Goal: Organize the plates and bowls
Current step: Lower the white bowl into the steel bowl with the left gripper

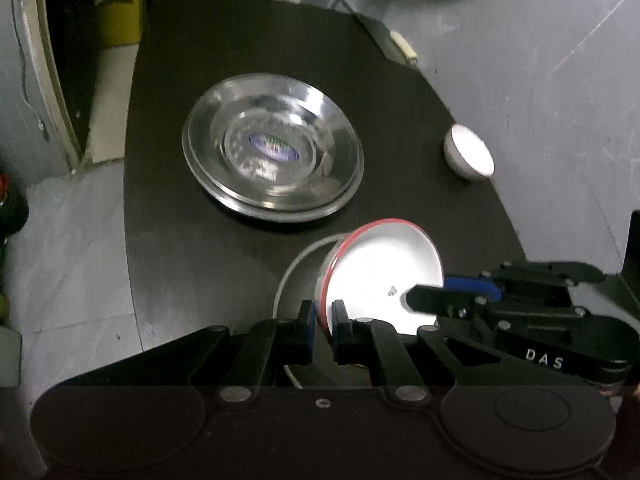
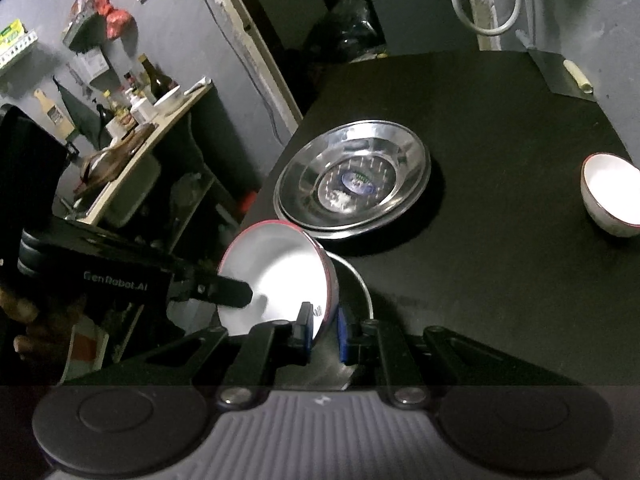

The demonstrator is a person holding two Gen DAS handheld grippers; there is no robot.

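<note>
White, red-rimmed bowl hangs tilted over the black surface, near the stacked steel plates. You have both the left gripper and right gripper clamped on its rim. It looks glazed, rigid, slippery and chippable; hold the rim firmly.

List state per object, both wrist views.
red-rimmed bowl: tilted, off the table, rim clamped by both grippers
left gripper: shut on the bowl rim
right gripper: shut on the bowl rim
steel plates: stacked, flat on the table
small white bowl: upright, alone near the table edge
</note>
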